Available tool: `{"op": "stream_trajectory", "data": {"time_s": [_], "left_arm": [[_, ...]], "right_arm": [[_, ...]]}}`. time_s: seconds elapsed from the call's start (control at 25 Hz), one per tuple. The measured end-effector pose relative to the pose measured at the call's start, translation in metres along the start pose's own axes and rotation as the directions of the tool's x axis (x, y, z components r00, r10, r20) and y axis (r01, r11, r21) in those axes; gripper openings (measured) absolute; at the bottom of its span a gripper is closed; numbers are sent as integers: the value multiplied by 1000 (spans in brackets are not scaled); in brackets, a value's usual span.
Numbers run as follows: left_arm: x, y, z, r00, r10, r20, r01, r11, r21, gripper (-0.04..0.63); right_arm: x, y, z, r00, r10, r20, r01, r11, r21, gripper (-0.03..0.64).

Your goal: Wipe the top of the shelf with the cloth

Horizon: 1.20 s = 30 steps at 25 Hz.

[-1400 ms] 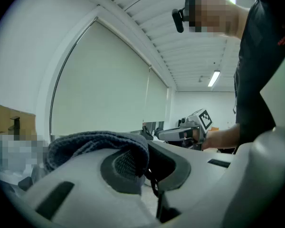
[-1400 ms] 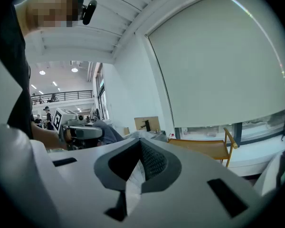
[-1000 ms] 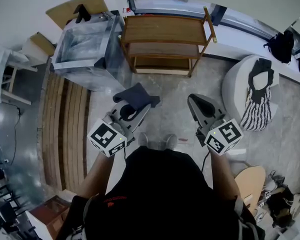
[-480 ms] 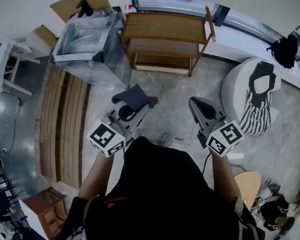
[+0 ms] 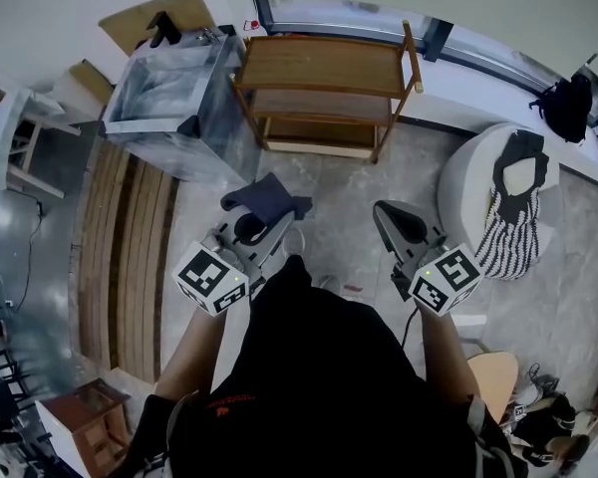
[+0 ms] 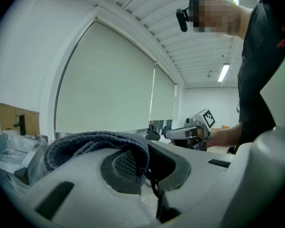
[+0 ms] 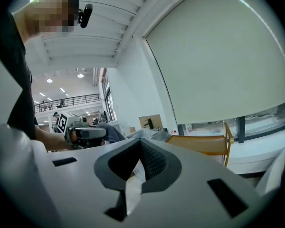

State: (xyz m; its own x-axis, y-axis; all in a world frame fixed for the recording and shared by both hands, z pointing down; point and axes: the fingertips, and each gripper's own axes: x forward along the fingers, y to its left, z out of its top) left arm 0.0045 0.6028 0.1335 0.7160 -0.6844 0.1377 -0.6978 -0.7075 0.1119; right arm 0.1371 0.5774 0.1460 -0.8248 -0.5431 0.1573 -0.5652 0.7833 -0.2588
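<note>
Wooden shelf (image 5: 324, 63) stands on grey floor (image 5: 329, 182) beside a clear bin (image 5: 169, 98); left gripper (image 5: 267, 219) clamps the cloth (image 5: 264, 197); right gripper (image 5: 387, 210) closed, empty.

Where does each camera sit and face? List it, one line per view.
Head view: on the head, looking down at floor and wooden shelf; shows both forearms, left gripper, right gripper.
Left gripper view: along jaws shut on the grey cloth, toward the window blind; shows the person's torso.
Right gripper view: along empty shut jaws toward the shelf.
Shared: each gripper view shows the other gripper.
</note>
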Motion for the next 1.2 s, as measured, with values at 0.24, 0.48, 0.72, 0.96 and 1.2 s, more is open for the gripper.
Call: {"op": "stream_trajectory", "data": {"time_s": [0.24,0.48,0.72,0.96,1.2], "left_arm": [[19,19,0,1000,8,13,-8,1000,-3,35],[39,49,-4,1000,2,13,-1,1000,-10,35],[61,102,-10,1000,-5,6,5,999,-32,35],[83,186,-16,1000,-10,-23,8,998,-62,35],[108,283,-18,998,-17,-54,12,995,-101,35]], "right_arm": [[12,-21,2,1000,7,-7,-7,1000,-10,3],[39,-46,6,1000,14,-22,-15,1000,-9,3],[84,-77,5,999,9,-54,-9,1000,-1,3],[166,-111,11,996,12,-86,-9,999,34,3],[251,-150,25,991,11,-134,-4,999,48,3]]}}
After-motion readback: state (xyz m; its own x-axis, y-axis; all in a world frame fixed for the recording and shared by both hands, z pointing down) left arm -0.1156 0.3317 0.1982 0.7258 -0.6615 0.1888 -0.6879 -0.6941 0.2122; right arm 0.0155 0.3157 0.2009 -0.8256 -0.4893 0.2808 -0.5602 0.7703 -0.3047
